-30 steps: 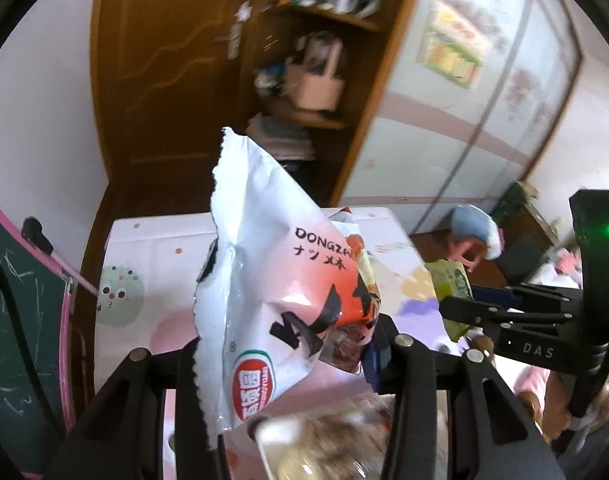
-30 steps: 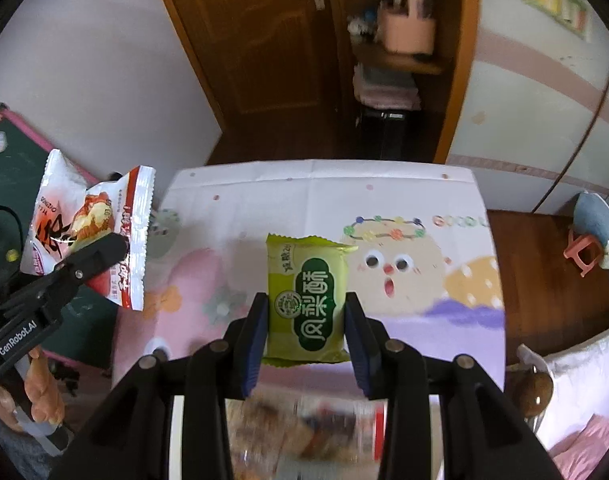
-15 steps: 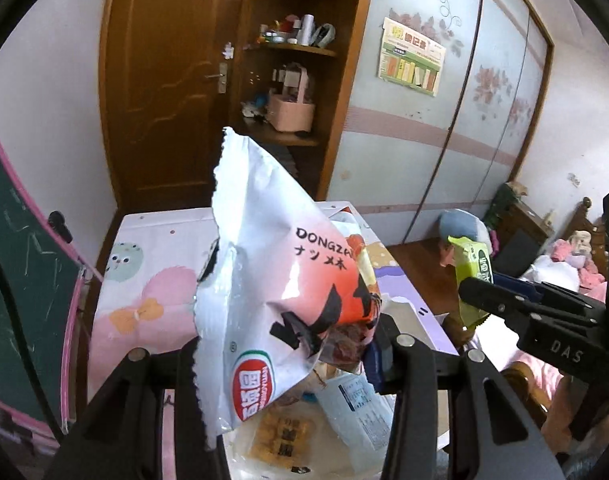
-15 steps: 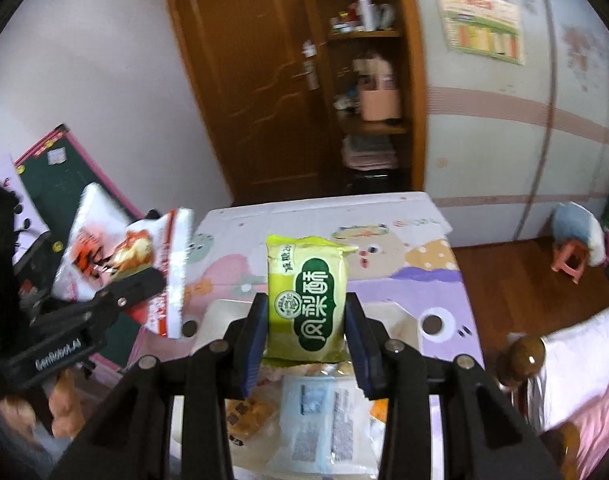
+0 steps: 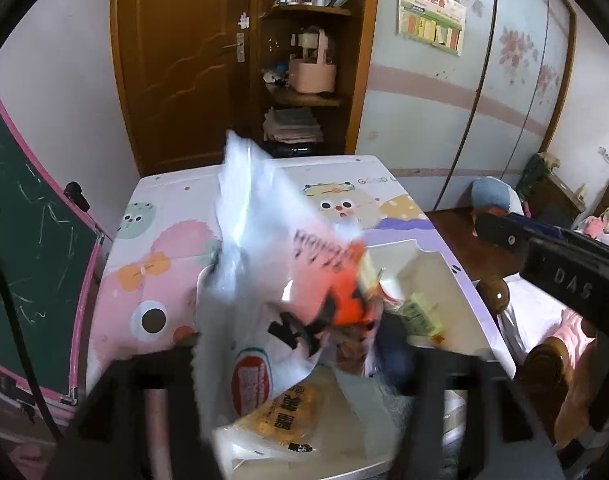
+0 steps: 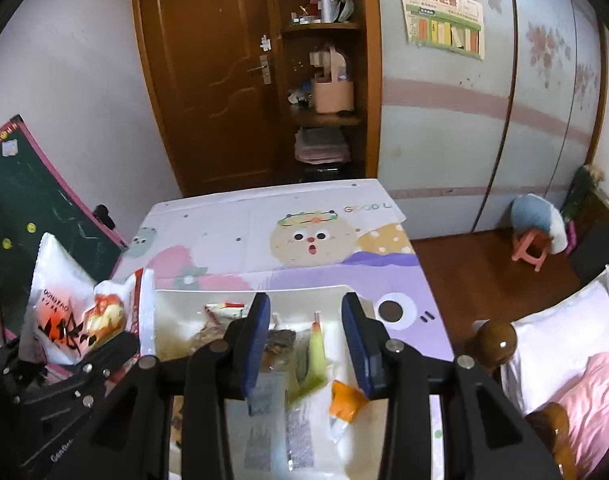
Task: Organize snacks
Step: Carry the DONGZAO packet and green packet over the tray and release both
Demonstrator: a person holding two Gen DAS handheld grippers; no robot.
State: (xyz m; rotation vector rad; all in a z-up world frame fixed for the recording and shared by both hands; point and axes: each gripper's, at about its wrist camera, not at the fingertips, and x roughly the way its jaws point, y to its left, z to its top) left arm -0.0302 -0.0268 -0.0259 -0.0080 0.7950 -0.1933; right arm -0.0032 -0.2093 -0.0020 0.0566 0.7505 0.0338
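My left gripper (image 5: 300, 354) holds a white and orange snack bag (image 5: 272, 280), blurred by motion, above a white tray (image 5: 432, 256); the bag also shows at the left of the right wrist view (image 6: 76, 312). My right gripper (image 6: 306, 336) is open and empty above the tray (image 6: 300, 292). The green pastry packet (image 6: 314, 354) lies in the tray below it, also seen in the left wrist view (image 5: 420, 314). Several other snack packets lie in the tray, among them an orange one (image 6: 346, 400) and a yellow one (image 5: 288, 412).
The tray sits on a table with a cartoon cloth (image 6: 312, 236). A green chalkboard (image 5: 28, 256) leans at the left. A wooden door (image 6: 208, 80) and shelves (image 6: 328, 92) stand behind. A bed post (image 6: 494, 340) and bedding are at the right.
My right gripper has opened and the green pastry packet has dropped into the tray. Both grippers have tilted toward the tray. The left bag is shaking.
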